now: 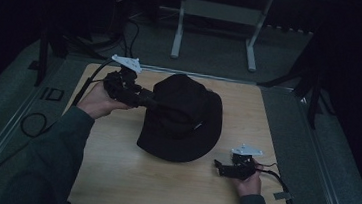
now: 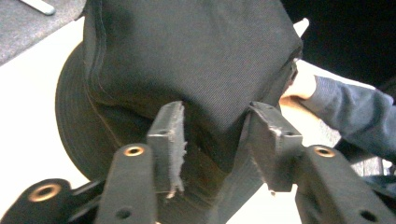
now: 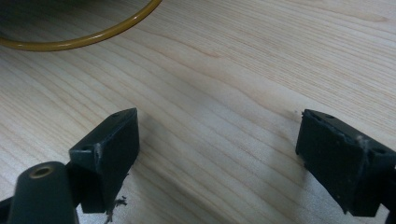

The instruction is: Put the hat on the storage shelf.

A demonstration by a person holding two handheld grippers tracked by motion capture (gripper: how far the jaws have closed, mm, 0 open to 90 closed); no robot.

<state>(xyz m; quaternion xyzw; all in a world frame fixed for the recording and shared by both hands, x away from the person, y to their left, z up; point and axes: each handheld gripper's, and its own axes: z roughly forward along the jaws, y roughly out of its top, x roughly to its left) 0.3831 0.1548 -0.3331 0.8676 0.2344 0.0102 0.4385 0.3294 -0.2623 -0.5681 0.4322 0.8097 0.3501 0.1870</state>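
**On the wooden table, a black hat between parted tongs**

In the middle of the table [image 1: 110, 185] lay a black hat [image 1: 182, 117], brim flat on the wood and crown raised. The left gripper [image 1: 151, 100] came in from the left side, held level by the left hand [image 1: 100, 100], its tips at the crown's left flank. In the left gripper view the jaws stood part-way spread, one on each side of a ridge of the hat's [image 2: 187, 60] cloth — the fabric sat between the pads, yet a gap showed at the right pad, so the hold looked released. No earlier picture bears on it.

At the near right of the table the right gripper [image 1: 219, 167] lay low by the wood, held by the right hand [image 1: 249, 184], just beside the hat's near brim and apart from it. In the right gripper view its jaws were spread wide over bare wood [image 3: 224, 70], with nothing between them — a yellow-edged rim [image 3: 93, 35] curved across the far left corner.
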